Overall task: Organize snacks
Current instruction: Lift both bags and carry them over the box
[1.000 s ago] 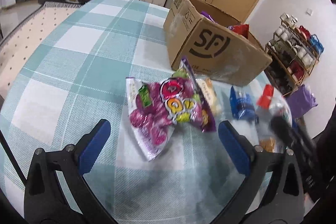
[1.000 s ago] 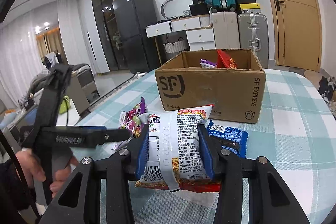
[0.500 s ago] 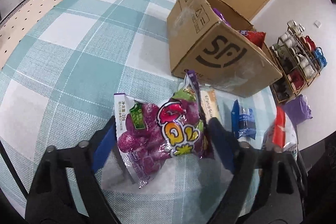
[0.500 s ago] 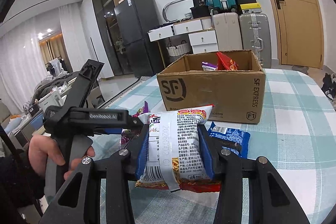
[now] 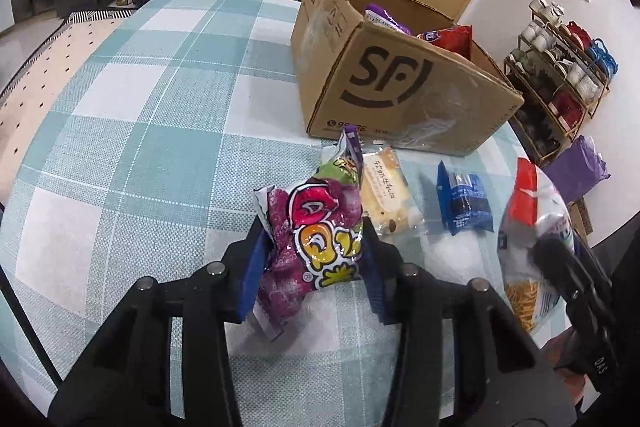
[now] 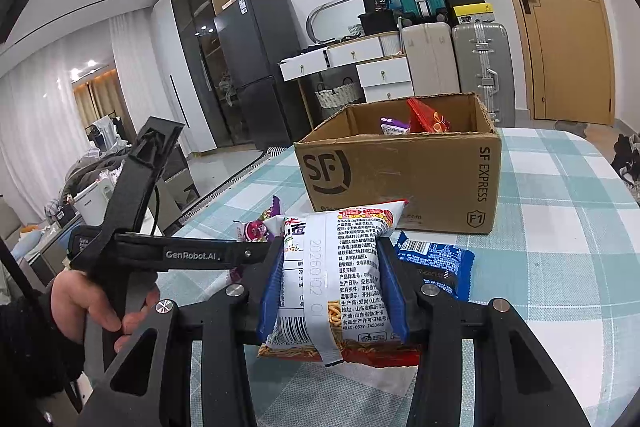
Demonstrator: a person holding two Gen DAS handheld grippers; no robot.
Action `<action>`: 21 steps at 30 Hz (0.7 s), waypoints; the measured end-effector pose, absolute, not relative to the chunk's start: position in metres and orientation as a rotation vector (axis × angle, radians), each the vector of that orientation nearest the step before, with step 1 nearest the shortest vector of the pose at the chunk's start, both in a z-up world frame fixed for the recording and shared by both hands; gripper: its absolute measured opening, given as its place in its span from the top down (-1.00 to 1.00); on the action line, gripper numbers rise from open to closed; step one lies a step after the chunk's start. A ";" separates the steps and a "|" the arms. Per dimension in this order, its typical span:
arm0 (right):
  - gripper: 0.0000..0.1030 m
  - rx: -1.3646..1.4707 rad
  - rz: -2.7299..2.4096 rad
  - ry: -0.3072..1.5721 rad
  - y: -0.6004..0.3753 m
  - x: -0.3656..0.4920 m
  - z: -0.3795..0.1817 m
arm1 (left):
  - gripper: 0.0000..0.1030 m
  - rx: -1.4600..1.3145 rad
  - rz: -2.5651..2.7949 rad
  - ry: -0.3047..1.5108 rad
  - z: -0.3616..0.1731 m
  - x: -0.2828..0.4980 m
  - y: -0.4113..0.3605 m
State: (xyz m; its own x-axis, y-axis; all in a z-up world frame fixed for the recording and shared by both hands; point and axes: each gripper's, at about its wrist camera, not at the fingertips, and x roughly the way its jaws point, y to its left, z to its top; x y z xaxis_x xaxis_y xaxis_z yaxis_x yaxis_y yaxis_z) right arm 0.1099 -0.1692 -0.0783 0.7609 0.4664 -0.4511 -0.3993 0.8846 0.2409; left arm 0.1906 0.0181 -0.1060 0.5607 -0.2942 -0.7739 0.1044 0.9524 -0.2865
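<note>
My left gripper (image 5: 316, 259) is closing its jaws on the purple candy bag (image 5: 316, 227); the blue pads are pressing both sides and crumpling it. The bag is sitting on the checked counter (image 5: 140, 131), in front of the SF cardboard box (image 5: 400, 95), near its front-left corner. In the right wrist view, a hand (image 6: 92, 303) is gripping the handle of that left gripper, left of the box. Just right of the purple bag, a pale bread packet (image 5: 386, 193) is lying flat, also in front of the box. Further right, a blue wafer packet (image 5: 464, 201) is lying flat in front of the box's right end. My right gripper (image 6: 332, 287) is holding the white-and-red noodle snack bag (image 6: 340, 267), jaws narrow and clamped on its sides, the bag standing upright in front of the box's front face, above the counter. The blue packet is showing just right of it. Inside the box, a small purple packet (image 6: 394, 126) and a red bag (image 6: 428, 117) are sticking up against the back wall.
</note>
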 end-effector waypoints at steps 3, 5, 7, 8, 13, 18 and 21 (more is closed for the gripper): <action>0.13 0.132 0.470 0.520 -0.169 0.108 -0.077 | 0.22 -0.229 -0.240 0.945 -0.106 0.188 0.020; 0.13 0.130 0.468 0.518 -0.169 0.108 -0.077 | 0.22 -0.231 -0.233 0.933 -0.103 0.184 0.023; 0.13 0.130 0.467 0.516 -0.169 0.108 -0.078 | 0.22 -0.224 -0.234 0.921 -0.098 0.180 0.024; 0.13 0.131 0.468 0.516 -0.169 0.108 -0.078 | 0.22 -0.219 -0.237 0.914 -0.095 0.177 0.024; 0.13 0.135 0.468 0.511 -0.170 0.108 -0.078 | 0.22 -0.193 -0.241 0.880 -0.078 0.161 0.023; 0.13 0.171 0.471 0.511 -0.177 0.109 -0.079 | 0.22 -0.171 -0.248 0.851 -0.060 0.147 0.022; 0.13 0.187 0.465 0.523 -0.179 0.109 -0.079 | 0.22 -0.169 -0.266 0.836 -0.048 0.137 0.020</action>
State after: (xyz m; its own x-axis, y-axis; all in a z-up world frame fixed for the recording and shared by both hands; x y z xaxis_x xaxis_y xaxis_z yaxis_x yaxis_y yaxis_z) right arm 0.1088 -0.1787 -0.0794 0.7658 0.4723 -0.4365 -0.3785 0.8797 0.2878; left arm 0.1367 0.0197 -0.0483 0.6402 -0.2983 -0.7079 0.1662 0.9535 -0.2514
